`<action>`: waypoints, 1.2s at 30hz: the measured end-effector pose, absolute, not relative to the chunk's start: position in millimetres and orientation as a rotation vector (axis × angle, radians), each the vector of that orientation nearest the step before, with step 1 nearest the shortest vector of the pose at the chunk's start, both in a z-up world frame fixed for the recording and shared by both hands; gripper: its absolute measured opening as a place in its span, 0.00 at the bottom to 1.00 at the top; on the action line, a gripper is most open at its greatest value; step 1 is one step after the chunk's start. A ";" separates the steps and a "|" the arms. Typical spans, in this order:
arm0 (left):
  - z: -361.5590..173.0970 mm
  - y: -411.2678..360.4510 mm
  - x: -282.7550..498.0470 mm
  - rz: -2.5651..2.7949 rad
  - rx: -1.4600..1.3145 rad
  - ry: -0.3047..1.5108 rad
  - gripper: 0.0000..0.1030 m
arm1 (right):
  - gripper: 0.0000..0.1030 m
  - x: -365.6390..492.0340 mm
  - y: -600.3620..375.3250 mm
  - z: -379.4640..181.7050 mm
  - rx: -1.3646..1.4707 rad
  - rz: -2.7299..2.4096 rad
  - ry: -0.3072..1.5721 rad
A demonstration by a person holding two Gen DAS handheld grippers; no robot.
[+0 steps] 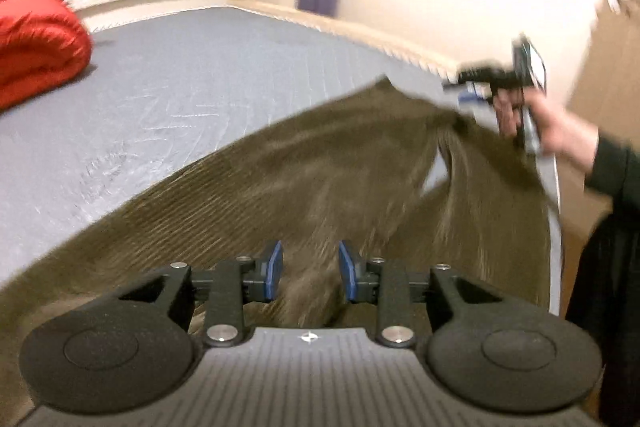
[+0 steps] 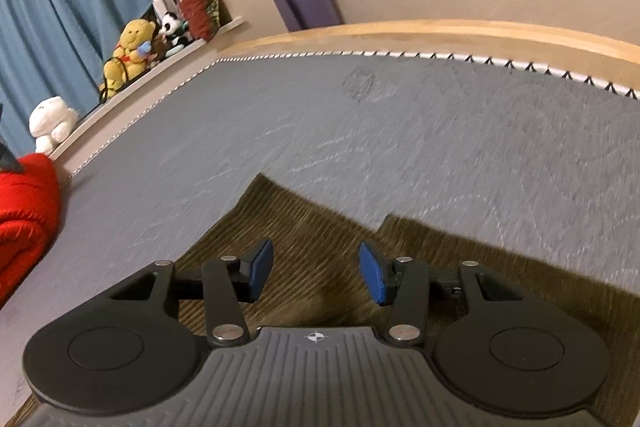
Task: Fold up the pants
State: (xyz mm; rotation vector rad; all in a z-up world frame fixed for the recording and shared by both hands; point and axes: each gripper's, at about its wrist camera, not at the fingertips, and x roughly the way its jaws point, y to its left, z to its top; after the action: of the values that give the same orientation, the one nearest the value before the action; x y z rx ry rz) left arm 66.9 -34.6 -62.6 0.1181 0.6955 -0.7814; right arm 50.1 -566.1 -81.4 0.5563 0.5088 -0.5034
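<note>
Olive-brown corduroy pants (image 1: 304,179) lie spread across the grey bed sheet (image 1: 180,79), stretching from my left gripper toward the right hand. My left gripper (image 1: 310,271) is open, its blue pads just above the fabric with nothing between them. In the left wrist view the right gripper (image 1: 464,85) is blurred, at the far end of the pants; the cloth rises toward it. In the right wrist view my right gripper (image 2: 316,275) is open over the pants (image 2: 304,239), whose two edges end just ahead of it.
A red quilt (image 1: 36,55) is bunched at the bed's left side, also in the right wrist view (image 2: 24,219). Plush toys (image 2: 128,47) and a cushion sit on the ledge by blue curtains. A wooden bed frame (image 2: 440,31) and a purple mat (image 2: 306,1) stand at the wall.
</note>
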 end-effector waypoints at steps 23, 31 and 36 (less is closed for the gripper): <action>-99.0 -81.3 81.8 -0.590 0.244 0.970 0.42 | 0.23 250.8 -594.2 -117.5 0.257 -0.299 0.809; -81.4 -70.4 76.5 -0.594 0.204 0.855 0.42 | 0.00 291.6 -584.2 -82.4 0.114 -0.436 0.624; -92.6 -67.0 80.1 -0.574 0.227 0.924 0.46 | 0.03 270.0 -607.0 -75.9 0.226 -0.480 0.661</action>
State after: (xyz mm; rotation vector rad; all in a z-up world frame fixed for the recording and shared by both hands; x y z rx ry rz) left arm 80.1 -67.0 -92.6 0.2274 0.9237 -0.5738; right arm 270.0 -607.0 -75.9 0.2264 0.6614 -0.4805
